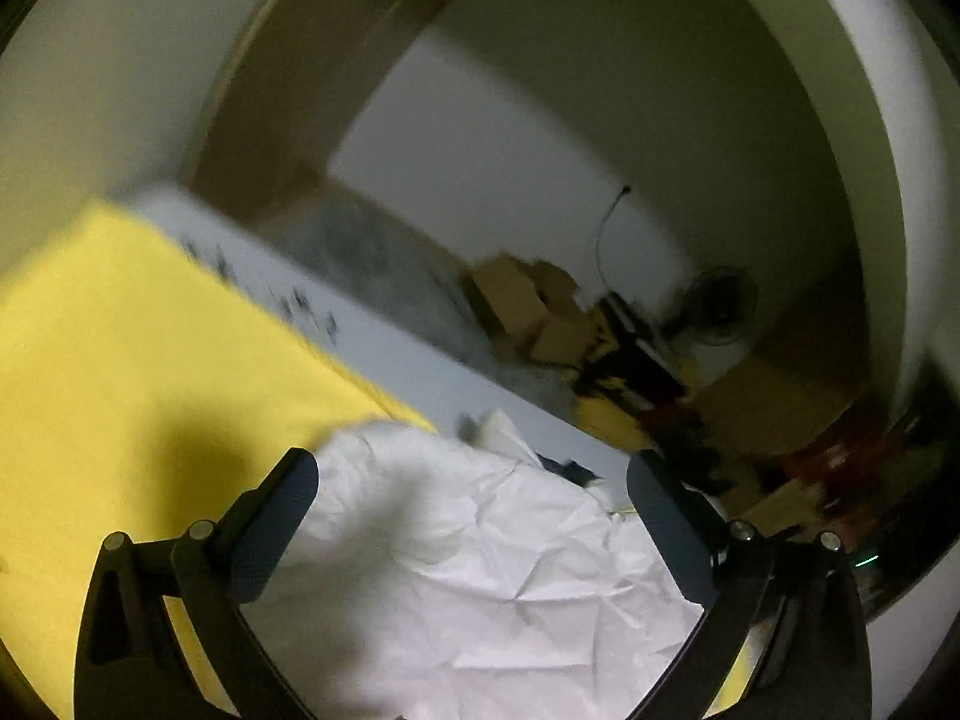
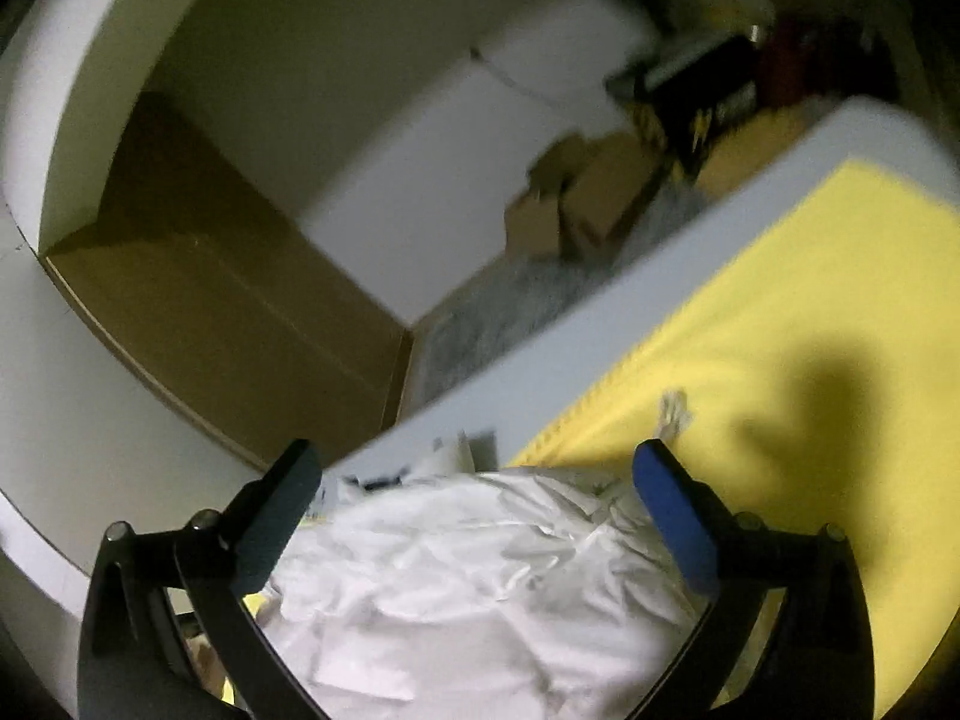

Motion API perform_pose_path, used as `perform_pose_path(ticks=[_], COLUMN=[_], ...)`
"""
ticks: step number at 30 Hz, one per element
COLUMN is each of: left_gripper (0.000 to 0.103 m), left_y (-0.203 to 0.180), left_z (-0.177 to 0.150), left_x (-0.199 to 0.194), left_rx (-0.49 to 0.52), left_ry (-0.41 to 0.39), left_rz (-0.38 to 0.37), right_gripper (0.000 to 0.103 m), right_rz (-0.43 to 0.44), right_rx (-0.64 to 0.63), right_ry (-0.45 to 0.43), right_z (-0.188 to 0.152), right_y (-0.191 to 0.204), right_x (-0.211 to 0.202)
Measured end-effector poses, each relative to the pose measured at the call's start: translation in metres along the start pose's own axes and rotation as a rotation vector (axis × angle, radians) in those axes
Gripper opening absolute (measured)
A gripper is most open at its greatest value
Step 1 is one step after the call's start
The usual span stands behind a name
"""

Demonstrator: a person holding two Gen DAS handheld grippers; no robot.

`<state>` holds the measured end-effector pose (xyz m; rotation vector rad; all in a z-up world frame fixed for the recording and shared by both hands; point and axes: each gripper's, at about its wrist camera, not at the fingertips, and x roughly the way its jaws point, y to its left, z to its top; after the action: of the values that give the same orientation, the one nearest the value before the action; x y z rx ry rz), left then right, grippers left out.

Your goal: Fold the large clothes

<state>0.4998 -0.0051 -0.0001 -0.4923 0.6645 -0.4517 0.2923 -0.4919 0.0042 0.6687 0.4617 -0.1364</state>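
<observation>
in the left wrist view, the left gripper point(image 1: 472, 483) is seen at the bottom of the frame with its jaws spread wide apart and nothing pressed between them. a crumpled white garment point(image 1: 480, 570) is spread below and between the fingers, filling the lower centre. it is laid on a yellow mat point(image 1: 132, 348) that fills the left side, on a white table point(image 1: 420, 360). brown cardboard boxes point(image 1: 528, 306) and a fan point(image 1: 720, 300) are blurred at centre right.

in the right wrist view, the right gripper point(image 2: 477, 471) is shown at the bottom, its jaws likewise wide apart and gripping nothing. the white garment point(image 2: 480, 588) is bunched in the lower centre beneath them. the yellow mat point(image 2: 810, 330) is spread across the right side, and the table's white edge point(image 2: 600, 330) is crossed diagonally through the middle. cardboard boxes point(image 2: 588, 192) are seen blurred at upper centre.
</observation>
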Motion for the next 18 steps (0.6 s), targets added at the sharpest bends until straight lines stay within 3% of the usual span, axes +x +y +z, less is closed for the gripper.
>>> perform_pose_path(ticks=[4, 6, 8, 9, 11, 14, 16, 18], left_gripper=[0.103, 0.103, 0.103, 0.103, 0.103, 0.103, 0.103, 0.103], left_y=[-0.053, -0.07, -0.082, -0.086, -0.089, -0.079, -0.075, -0.073], left_z=[-0.033, -0.059, -0.082, -0.092, -0.107, -0.132, -0.148, -0.155], left_x=[-0.026, -0.018, 0.004, 0.018, 0.051, 0.096, 0.114, 0.127], left_rx=[0.158, 0.177, 0.206, 0.227, 0.246, 0.269, 0.301, 0.344], left_ry=[-0.078, -0.073, -0.06, -0.045, 0.017, 0.132, 0.19, 0.207], left_rz=[0.192, 0.324, 0.387, 0.406, 0.43, 0.461, 0.496, 0.478], right_gripper=[0.101, 0.08, 0.029, 0.024, 0.024, 0.024, 0.027, 0.028], right_rz=[-0.081, -0.116, -0.152, -0.167, -0.167, -0.264, -0.34, -0.347], right_rx=[-0.17, -0.304, -0.395, -0.43, -0.462, -0.531, -0.534, -0.519], right_ry=[-0.043, -0.021, 0.044, 0.105, 0.178, 0.24, 0.353, 0.437], right_z=[-0.026, -0.053, -0.082, -0.101, -0.126, -0.159, -0.176, -0.188], right_y=[0.072, 0.113, 0.142, 0.154, 0.164, 0.165, 0.147, 0.123], right_x=[-0.036, -0.034, -0.015, 0.004, 0.032, 0.075, 0.11, 0.134])
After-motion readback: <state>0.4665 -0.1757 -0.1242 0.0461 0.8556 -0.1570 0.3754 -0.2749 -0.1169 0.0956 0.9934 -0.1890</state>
